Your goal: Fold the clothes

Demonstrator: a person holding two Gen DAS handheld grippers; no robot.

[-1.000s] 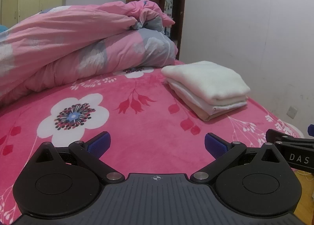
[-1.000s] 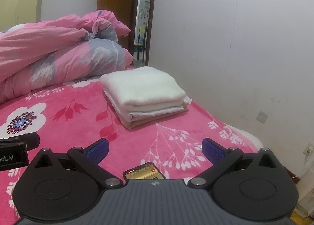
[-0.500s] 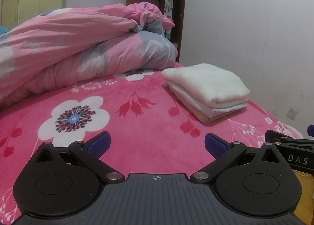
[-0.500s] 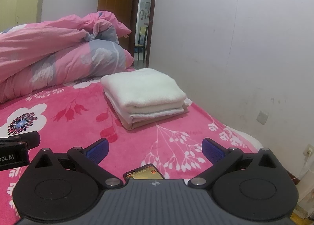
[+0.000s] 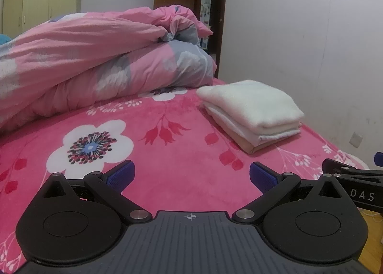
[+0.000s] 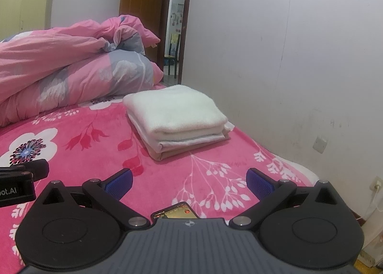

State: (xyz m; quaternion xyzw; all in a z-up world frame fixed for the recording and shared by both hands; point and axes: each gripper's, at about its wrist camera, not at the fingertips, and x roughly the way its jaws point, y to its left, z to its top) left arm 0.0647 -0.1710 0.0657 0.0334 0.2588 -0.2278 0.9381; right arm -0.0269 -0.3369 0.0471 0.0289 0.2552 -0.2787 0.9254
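A stack of folded clothes (image 5: 251, 109) (image 6: 174, 113) rests on the pink flowered bed (image 5: 167, 154) (image 6: 83, 130) near its right edge: a white fluffy piece on top, a white one under it, a tan one at the bottom. My left gripper (image 5: 190, 174) hovers low over the bed, open, with nothing between its blue pads; the stack lies ahead and to the right. My right gripper (image 6: 189, 182) is also open and empty, with the stack straight ahead. Each gripper's side shows at the edge of the other's view.
A bunched pink and grey duvet (image 5: 95, 63) (image 6: 71, 66) fills the far left of the bed. A white wall (image 6: 287, 58) runs close along the bed's right side. A phone (image 6: 176, 211) lies on the bed just under my right gripper. An open doorway (image 6: 176, 35) stands behind.
Both grippers have dropped or tilted slightly, so the stack and duvet sit a little lower in the views. Both stay open; nothing on the bed has moved.
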